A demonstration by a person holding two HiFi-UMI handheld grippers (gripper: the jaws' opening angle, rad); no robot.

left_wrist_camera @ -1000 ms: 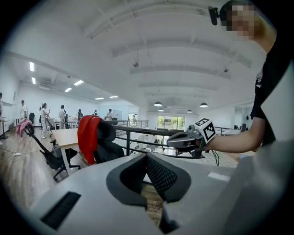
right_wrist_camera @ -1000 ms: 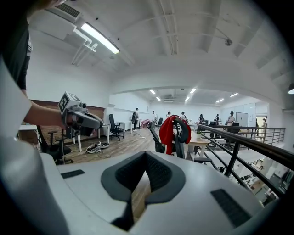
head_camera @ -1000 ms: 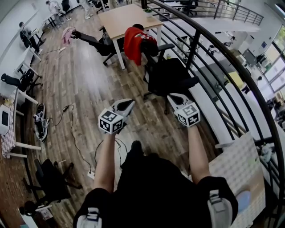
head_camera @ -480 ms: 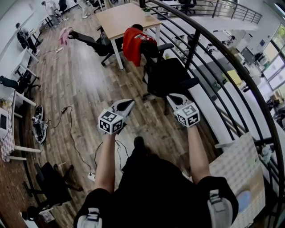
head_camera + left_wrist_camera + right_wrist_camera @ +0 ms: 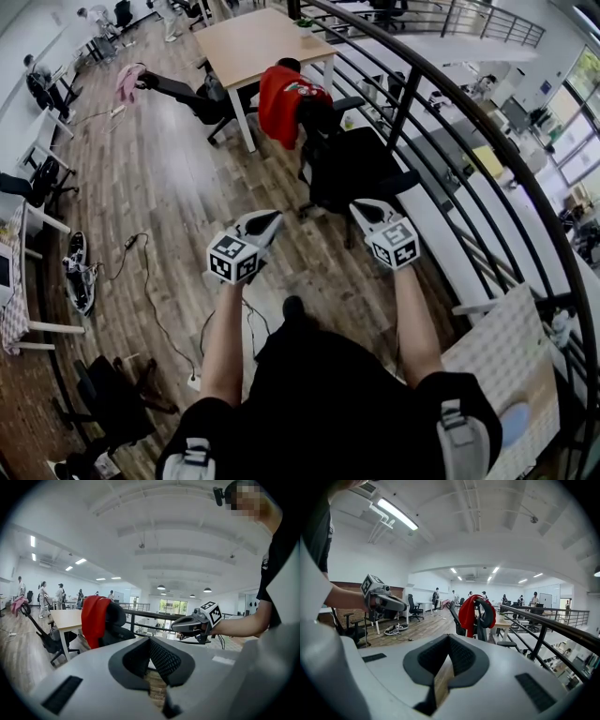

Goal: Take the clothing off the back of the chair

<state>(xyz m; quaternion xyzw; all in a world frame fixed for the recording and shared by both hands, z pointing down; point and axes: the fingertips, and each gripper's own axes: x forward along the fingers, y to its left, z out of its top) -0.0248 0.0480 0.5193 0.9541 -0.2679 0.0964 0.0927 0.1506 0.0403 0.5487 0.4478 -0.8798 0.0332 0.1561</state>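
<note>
Red clothing: one item, draped over the backrest of a black office chair and hanging down its rear face. The chair stands on the wooden floor, between a light wooden table and a curved black railing. Left gripper: held out ahead of the person, jaws pressed together with nothing between them, well apart from the clothing. Right gripper: beside the left one, jaws likewise closed and empty, short of the chair and touching nothing. Further items: a second black chair, tipped back left of the table, with a pink garment at its top; a loose cable lying on the floor at left; several people at the far end of the room.
</note>
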